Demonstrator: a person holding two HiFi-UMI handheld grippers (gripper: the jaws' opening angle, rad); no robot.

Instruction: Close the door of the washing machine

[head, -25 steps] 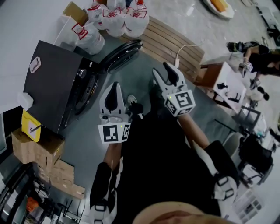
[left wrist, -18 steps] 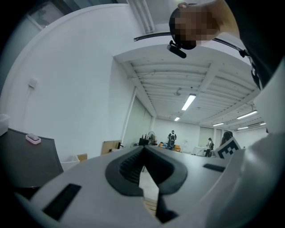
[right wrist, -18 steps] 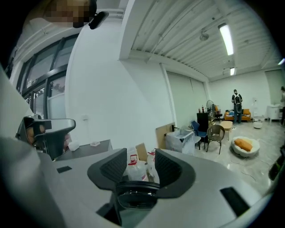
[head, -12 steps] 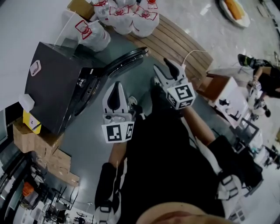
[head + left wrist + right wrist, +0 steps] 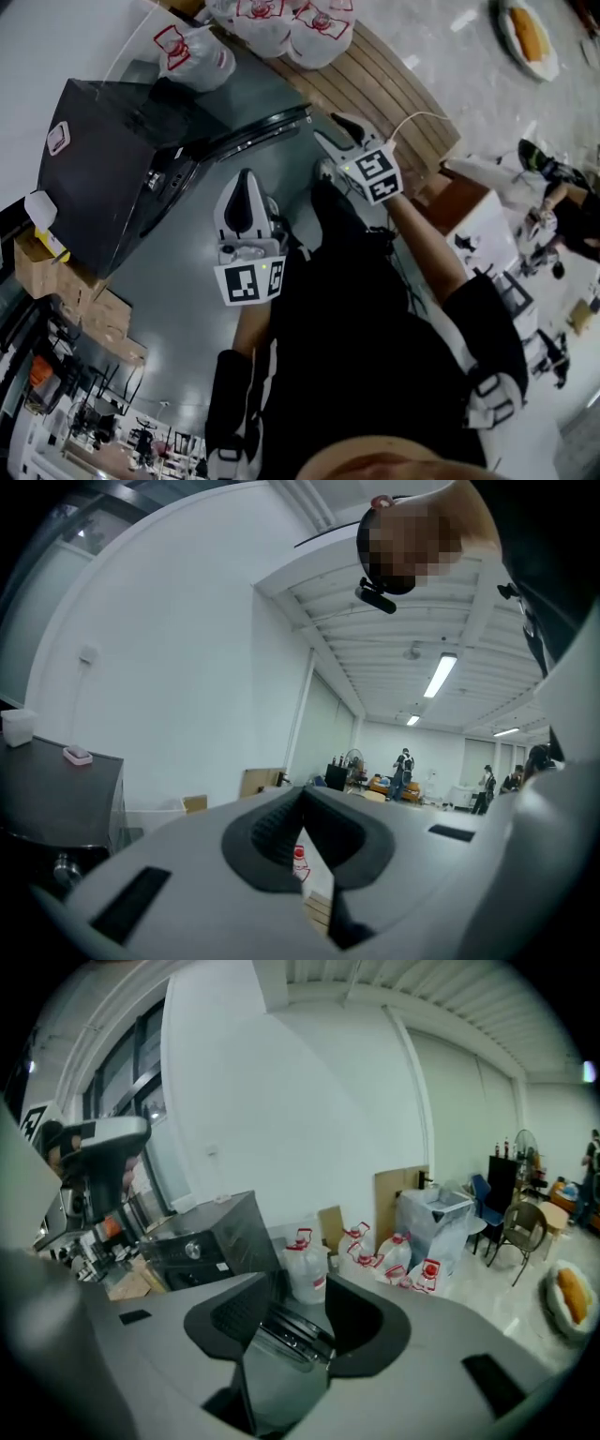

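Note:
The washing machine (image 5: 103, 159) is a dark box at the left of the head view, facing right. Its round door (image 5: 258, 131) hangs wide open, swung out toward the upper right. My right gripper (image 5: 336, 131) is open, its tips just right of the door's free edge. In the right gripper view the door's rim (image 5: 292, 1335) shows in the gap between the jaws of the right gripper (image 5: 300, 1288), with the machine (image 5: 202, 1241) behind. My left gripper (image 5: 246, 192) is shut and empty, below the door. The left gripper (image 5: 302, 799) points past the machine (image 5: 56, 799).
Several bagged water jugs (image 5: 281, 23) stand behind the machine beside a wooden slatted platform (image 5: 384, 89). Cardboard boxes (image 5: 70, 300) sit against the machine's near left side. A white table (image 5: 487, 216) and people are at the right. The person's dark trousers fill the lower middle.
My right gripper has moved up and left, closer to the door's free edge. The left gripper has hardly moved. The head view has shifted a little.

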